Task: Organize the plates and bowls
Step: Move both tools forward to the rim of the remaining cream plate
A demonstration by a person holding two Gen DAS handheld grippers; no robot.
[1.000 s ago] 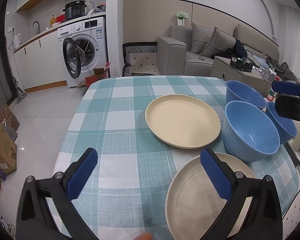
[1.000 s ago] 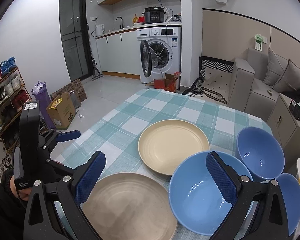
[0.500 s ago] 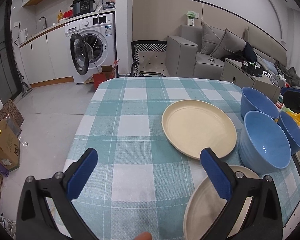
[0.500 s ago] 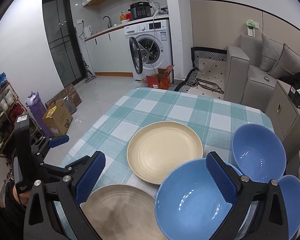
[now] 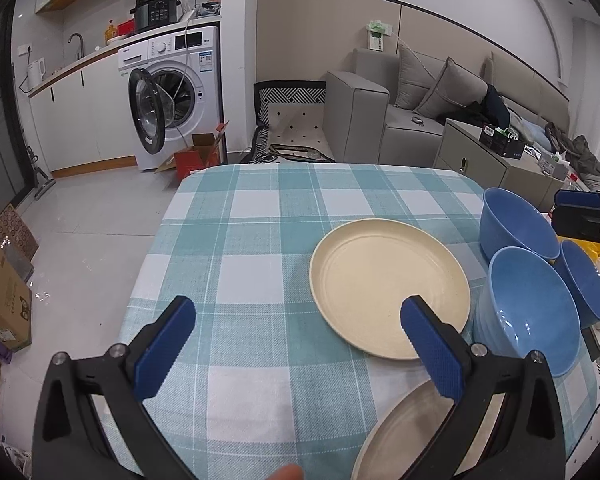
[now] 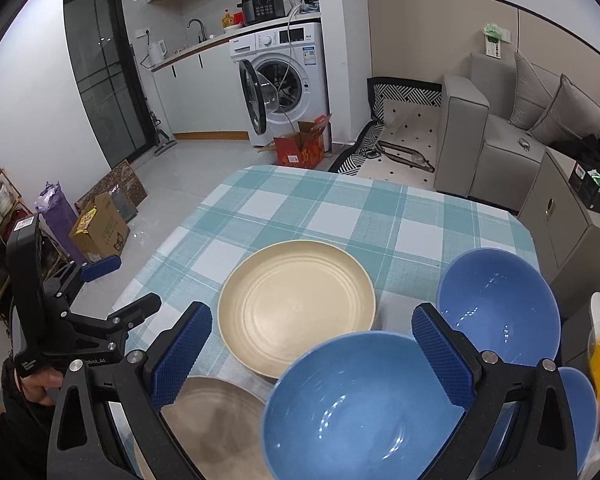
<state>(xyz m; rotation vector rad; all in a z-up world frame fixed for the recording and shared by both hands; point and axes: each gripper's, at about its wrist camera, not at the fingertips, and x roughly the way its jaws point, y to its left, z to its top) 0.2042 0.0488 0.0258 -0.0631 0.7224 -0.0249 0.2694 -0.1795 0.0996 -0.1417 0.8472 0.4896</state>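
We hover both tools — left tool (image 5: 296, 344) and right tool (image 6: 312, 350) — jaws apart, empty. Nothing stacked yet: cream plate (image 5: 388, 288) mid-bench, blue bowl (image 6: 356, 408) beneath the right; next, we judge, closing on its rim.

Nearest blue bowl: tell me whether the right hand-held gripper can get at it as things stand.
Probably yes. The right hand-held gripper is open and empty, the nearest blue bowl lies right below its fingers, and nothing sits in the bowl or covers its rim.

Open left tongs (image 5: 298, 342) hover over the table (image 5: 260, 240); cream plate (image 5: 388, 292) centre-right, three blue bowls (image 5: 528, 320) at right.
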